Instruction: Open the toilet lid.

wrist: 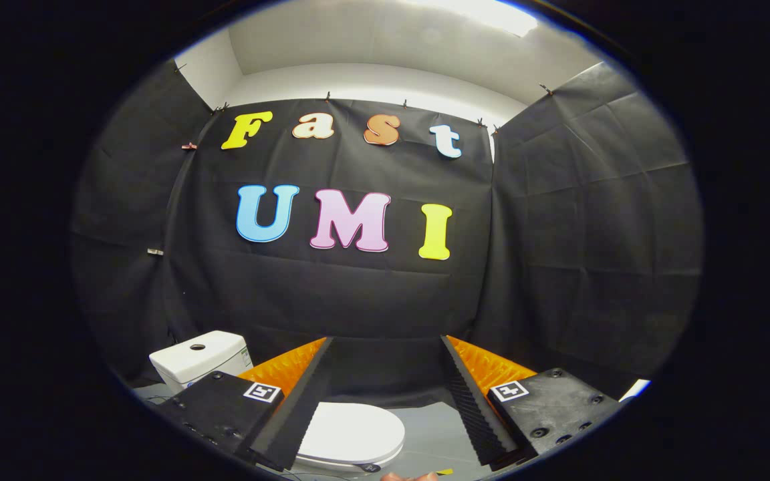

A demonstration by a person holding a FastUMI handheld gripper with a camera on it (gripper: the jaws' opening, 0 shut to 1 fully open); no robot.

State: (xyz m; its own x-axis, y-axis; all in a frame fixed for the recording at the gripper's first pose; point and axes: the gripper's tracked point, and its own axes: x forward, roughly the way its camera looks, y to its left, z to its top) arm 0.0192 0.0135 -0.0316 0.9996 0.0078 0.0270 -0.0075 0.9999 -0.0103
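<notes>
Black-cloth booth, one white toilet [351, 434] with lid [348, 429] down, one cistern [201, 357], gripper [385, 394] fingers wide apart above lid

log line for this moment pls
tongs open, touching nothing | toilet lid closed, below between fingers | tank beyond left finger | lid not yet lifted

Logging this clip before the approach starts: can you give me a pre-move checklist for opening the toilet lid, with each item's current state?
1. Toilet lid down, ready to open: ok.
2. Gripper fingers spread apart, holding nothing: ok.
3. Lid between the fingers, low in view: ok.
4. Fingers touching the lid: not ok, they hover apart from it.
5. Lid's front edge free to catch: cannot tell, partly hidden by one finger.
6. Cistern behind, lid's swing room: cannot tell.
</notes>
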